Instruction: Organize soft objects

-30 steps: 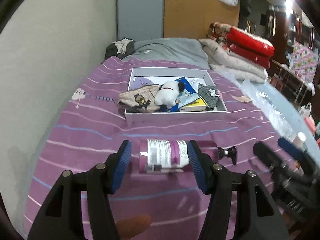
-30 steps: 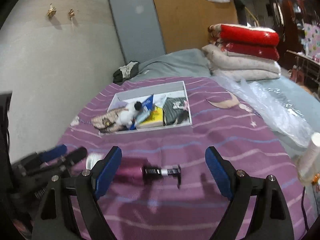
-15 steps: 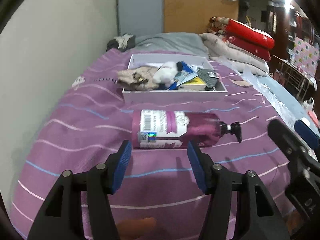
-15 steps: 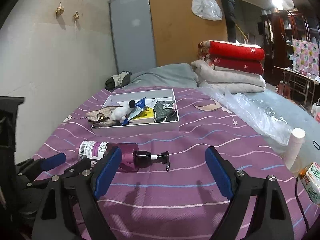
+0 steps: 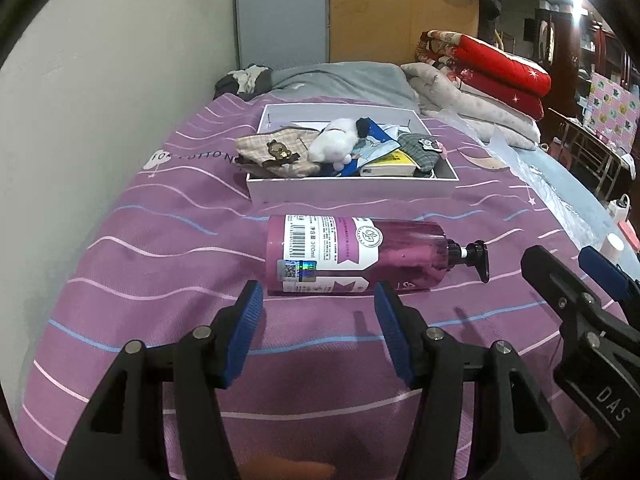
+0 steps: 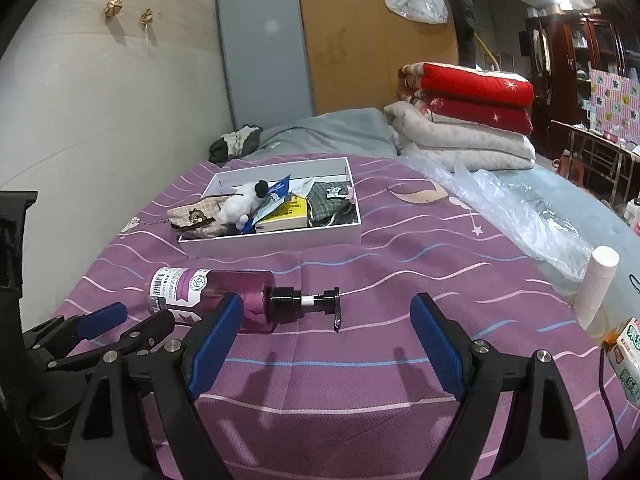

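A purple pump bottle (image 5: 352, 256) lies on its side on the purple bedspread, pump pointing right. My left gripper (image 5: 318, 320) is open just short of the bottle, touching nothing. My right gripper (image 6: 326, 336) is open and wider, its left pad near the bottle's (image 6: 212, 288) shoulder, with the pump head (image 6: 334, 308) beyond the gap. Behind the bottle, a white box (image 5: 348, 194) holds a tan plaid pouch (image 5: 272, 152), a white plush toy (image 5: 336, 144), a yellow book (image 5: 388, 166) and a grey plaid pouch (image 5: 420, 148).
Crinkled clear plastic (image 6: 520, 216) lies on the bed's right side. Folded red and cream quilts (image 6: 468, 120) are stacked at the back right, beside a grey blanket (image 6: 332, 132). A white tube (image 6: 598, 288) and a carton (image 6: 626, 352) stand at the right edge. The wall runs along the left.
The left gripper has sunk and drawn back, so the bottle now lies beyond its fingertips instead of framed between them. Its jaws kept their width. The right gripper shifted slightly; the bottle stayed put.
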Tool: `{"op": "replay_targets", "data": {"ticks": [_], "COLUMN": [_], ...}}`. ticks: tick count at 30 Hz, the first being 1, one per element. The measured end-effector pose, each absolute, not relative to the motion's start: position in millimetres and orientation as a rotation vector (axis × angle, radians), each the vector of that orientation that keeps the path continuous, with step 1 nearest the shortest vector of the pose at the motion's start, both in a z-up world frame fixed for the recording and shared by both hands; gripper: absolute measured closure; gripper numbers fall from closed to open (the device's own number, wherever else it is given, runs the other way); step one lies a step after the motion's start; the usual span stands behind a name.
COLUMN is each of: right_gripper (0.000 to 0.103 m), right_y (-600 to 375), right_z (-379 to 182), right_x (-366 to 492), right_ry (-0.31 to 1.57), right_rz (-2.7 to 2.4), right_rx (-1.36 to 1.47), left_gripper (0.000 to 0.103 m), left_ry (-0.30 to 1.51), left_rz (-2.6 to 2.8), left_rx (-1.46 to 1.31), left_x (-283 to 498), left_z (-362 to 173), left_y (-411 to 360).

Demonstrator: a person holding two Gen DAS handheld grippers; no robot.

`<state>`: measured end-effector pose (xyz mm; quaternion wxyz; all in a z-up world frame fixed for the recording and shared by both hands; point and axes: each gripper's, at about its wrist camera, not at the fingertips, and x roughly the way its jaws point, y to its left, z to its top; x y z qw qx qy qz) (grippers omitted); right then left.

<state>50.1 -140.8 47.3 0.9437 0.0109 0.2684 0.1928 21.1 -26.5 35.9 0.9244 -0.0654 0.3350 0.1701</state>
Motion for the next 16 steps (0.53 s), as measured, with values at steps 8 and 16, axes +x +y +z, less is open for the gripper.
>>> {"op": "replay_targets", "data": {"ticks": [8,16], "right_gripper": [0.016,0.016], "right_y": [-139.5,-141.1], "right_z": [46.1,43.7], "right_x": [52.0,57.3], "right_ry": [0.561,0.596], "right_rz": [0.403,0.413], "right_rx": [0.021,0.041], "left_gripper": [0.044,0.044], "left_ry": [0.682,0.705], "left_rz": [0.347,0.323], "left_rx": [-0.116,-0.081], "left_x": [23.1,26.3], "left_z": [37.1,39.2], "left_y": [-28.7,-35.8]}}
